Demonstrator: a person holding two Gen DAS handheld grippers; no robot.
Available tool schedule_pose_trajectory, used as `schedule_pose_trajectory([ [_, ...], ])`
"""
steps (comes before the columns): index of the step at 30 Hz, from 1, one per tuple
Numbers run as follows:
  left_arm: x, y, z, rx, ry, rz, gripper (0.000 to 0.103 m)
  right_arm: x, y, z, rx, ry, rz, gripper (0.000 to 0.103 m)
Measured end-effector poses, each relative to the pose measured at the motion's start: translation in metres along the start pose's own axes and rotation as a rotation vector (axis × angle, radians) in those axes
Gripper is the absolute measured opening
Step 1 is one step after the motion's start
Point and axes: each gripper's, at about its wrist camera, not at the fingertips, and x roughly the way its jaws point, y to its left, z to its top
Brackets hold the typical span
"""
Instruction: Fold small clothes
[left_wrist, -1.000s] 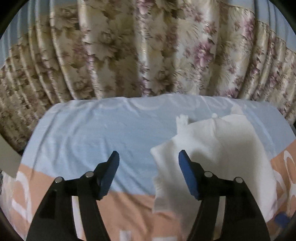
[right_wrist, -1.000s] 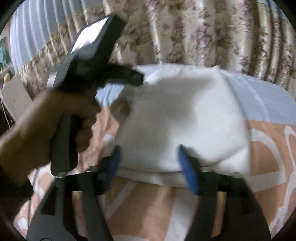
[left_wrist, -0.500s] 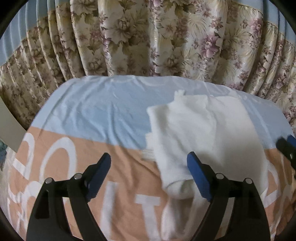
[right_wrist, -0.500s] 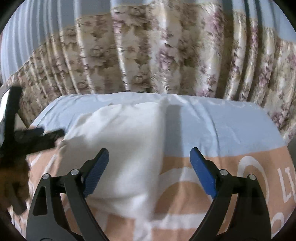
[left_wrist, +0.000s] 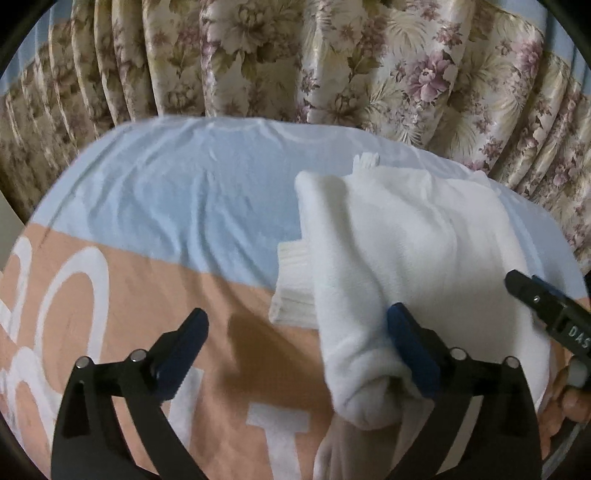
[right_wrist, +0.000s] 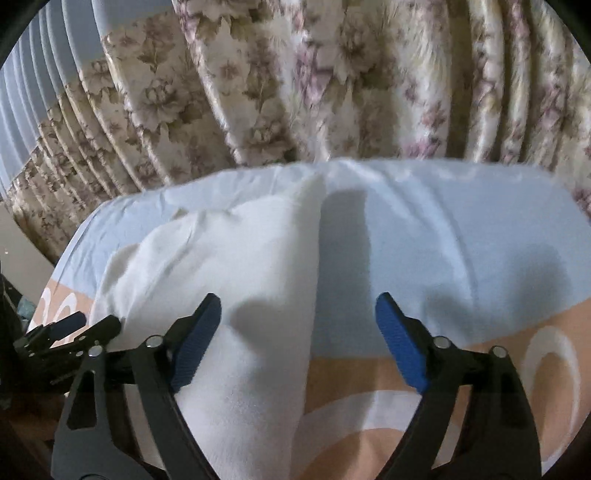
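Observation:
A white fleece garment (left_wrist: 406, 251) lies folded on the blue and peach sheet (left_wrist: 177, 206), with a ribbed cuff (left_wrist: 293, 291) sticking out at its left. My left gripper (left_wrist: 299, 354) is open and empty, its right finger (left_wrist: 412, 350) resting on the garment's near fold. In the right wrist view the same garment (right_wrist: 236, 280) lies left of centre. My right gripper (right_wrist: 299, 339) is open and empty above the garment's right edge. The left gripper also shows at the far left of that view (right_wrist: 66, 332).
A floral curtain (left_wrist: 332, 59) hangs right behind the sheet-covered surface. The right gripper's body (left_wrist: 550, 314) and the hand holding it show at the right edge of the left wrist view. The sheet's blue part (right_wrist: 461, 229) extends to the right of the garment.
Both grippers have let go of the garment and drawn back from it. The right gripper opened wide. The garment now lies folded over on the sheet.

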Motion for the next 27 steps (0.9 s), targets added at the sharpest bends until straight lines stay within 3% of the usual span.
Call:
schedule_pose_trajectory([
  [4, 0.008, 0.006, -0.007, -0.067, 0.043, -0.100, 0.101, 0.009, -0.002, -0.007, 0.009, 0.027, 0.014, 0.078],
  [9, 0.007, 0.000, -0.010, -0.046, 0.024, -0.120, 0.097, 0.016, -0.001, -0.008, 0.019, 0.041, 0.025, 0.077],
  [10, 0.006, -0.001, -0.010, -0.047, 0.017, -0.133, 0.092, 0.016, -0.002, -0.008, 0.020, 0.041, 0.026, 0.076],
  [12, 0.003, -0.007, -0.011, -0.030, 0.009, -0.179, 0.068, 0.016, -0.001, -0.009, 0.024, 0.038, 0.032, 0.075],
  [13, -0.001, -0.014, -0.011, -0.014, 0.009, -0.218, 0.041, 0.016, -0.001, -0.009, 0.025, 0.037, 0.032, 0.075],
  [14, -0.005, -0.023, -0.010, 0.019, 0.002, -0.193, 0.034, 0.016, -0.002, -0.009, 0.027, 0.036, 0.034, 0.075],
  [16, -0.007, -0.033, -0.011, 0.058, -0.012, -0.162, 0.032, 0.017, -0.001, -0.008, 0.030, 0.037, 0.041, 0.073],
  [18, -0.007, -0.031, -0.010, 0.036, -0.005, -0.170, 0.032, 0.016, -0.001, -0.007, 0.027, 0.036, 0.045, 0.071],
  [27, -0.017, -0.042, -0.007, 0.055, -0.040, -0.088, 0.026, 0.008, 0.015, -0.006, -0.045, 0.012, 0.044, 0.032],
])
